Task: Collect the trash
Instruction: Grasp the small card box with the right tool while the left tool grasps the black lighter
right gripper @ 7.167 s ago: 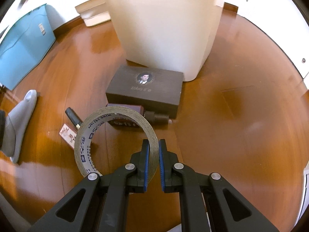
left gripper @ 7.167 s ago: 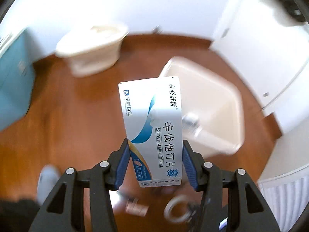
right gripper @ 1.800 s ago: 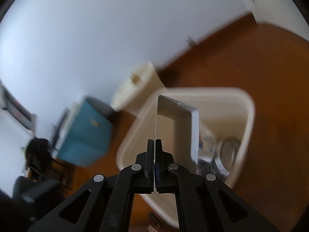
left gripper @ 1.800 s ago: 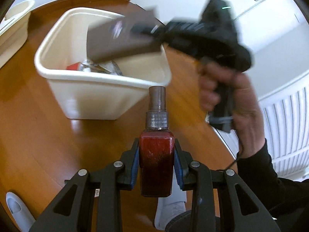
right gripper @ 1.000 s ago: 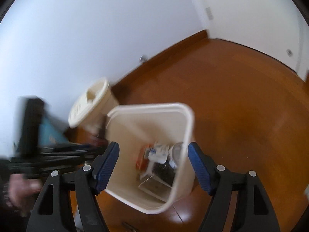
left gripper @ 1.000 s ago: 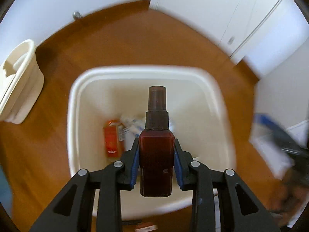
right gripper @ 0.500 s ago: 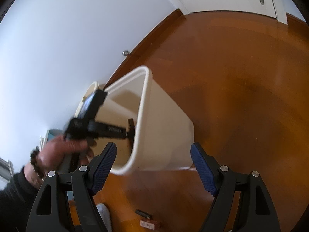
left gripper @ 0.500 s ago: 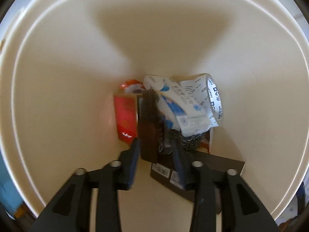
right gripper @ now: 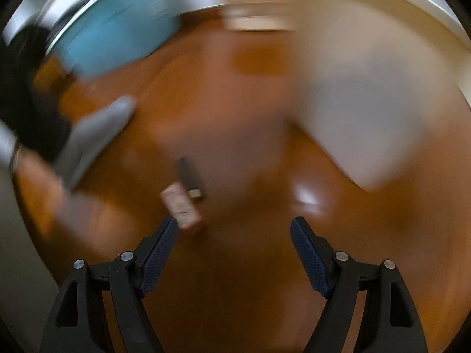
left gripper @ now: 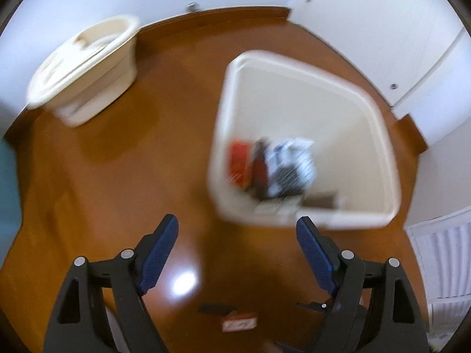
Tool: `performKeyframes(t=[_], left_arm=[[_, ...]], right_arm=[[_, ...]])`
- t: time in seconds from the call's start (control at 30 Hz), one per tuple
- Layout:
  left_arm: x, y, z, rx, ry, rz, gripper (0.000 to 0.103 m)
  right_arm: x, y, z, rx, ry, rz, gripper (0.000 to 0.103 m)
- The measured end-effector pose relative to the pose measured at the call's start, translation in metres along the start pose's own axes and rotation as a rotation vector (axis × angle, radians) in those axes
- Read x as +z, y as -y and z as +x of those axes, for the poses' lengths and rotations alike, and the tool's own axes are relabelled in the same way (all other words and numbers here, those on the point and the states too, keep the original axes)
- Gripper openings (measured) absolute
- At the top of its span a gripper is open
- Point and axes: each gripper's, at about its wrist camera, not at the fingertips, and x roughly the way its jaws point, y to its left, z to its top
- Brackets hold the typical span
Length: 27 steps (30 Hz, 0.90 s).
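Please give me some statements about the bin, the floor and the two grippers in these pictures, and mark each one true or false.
1. The left gripper holds a brown bottle. False: nothing is between its jaws, which are opening.
2. The cream bin already has trash inside. True: a red pack and other items lie at its bottom.
3. The right gripper is shut on a roll of tape. False: its jaws stand wide apart with nothing between them.
4. Small items still lie on the wooden floor. True: a dark stick and a pale small box lie ahead of the right gripper.
5. The bin lies tipped on its side. False: it stands upright, open side up.
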Motion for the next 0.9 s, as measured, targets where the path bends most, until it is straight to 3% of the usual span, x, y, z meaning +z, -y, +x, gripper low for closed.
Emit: performKeyframes(t=[0.03, 0.17, 0.27, 0.37, 0.5, 0.6, 0.7, 0.77, 0.87, 0.9], left_arm=[[-0.015, -0.011, 0.009, 0.038, -0.024, -0.024, 0.082], [-0.054, -0.041, 0.043, 0.008, -0.146, -0.131, 0.082], [-0.078, -0.038, 0.070, 0.041, -0.213, -0.025, 0.083], [-0.095, -0.025, 0.072, 0.076, -0.218, 0.101, 0.103], [-0.099, -0.029, 0.073, 0.074, -0.234, 0.107, 0.103], [-0.100, -0.030, 0.083, 0.067, -0.235, 0.104, 0.103], [-0.106, -0.026, 0.092, 0.075, -0.236, 0.164, 0.103], [-0.111, -0.019, 0.098, 0.082, -0.248, 0.236, 0.103], [-0.125, -0.007, 0.115, 0.088, -0.292, 0.366, 0.103], [-0.130, -0.007, 0.122, 0.087, -0.321, 0.362, 0.103]], right_arm=[[0.005, -0.015, 0.012, 0.009, -0.010, -0.061, 0.081], [0.006, -0.041, 0.050, -0.014, -0.050, -0.199, 0.081], [0.001, -0.054, 0.066, -0.057, -0.081, -0.289, 0.081], [-0.002, -0.061, 0.076, -0.084, -0.102, -0.333, 0.079], [-0.006, -0.065, 0.095, -0.103, -0.173, -0.371, 0.053], [-0.007, -0.068, 0.108, -0.113, -0.212, -0.397, 0.051], [-0.004, -0.068, 0.110, -0.103, -0.216, -0.391, 0.051], [-0.005, -0.067, 0.111, -0.077, -0.230, -0.370, 0.031], [-0.011, -0.062, 0.096, -0.020, -0.217, -0.327, 0.031], [-0.014, -0.058, 0.090, -0.013, -0.214, -0.300, 0.031]])
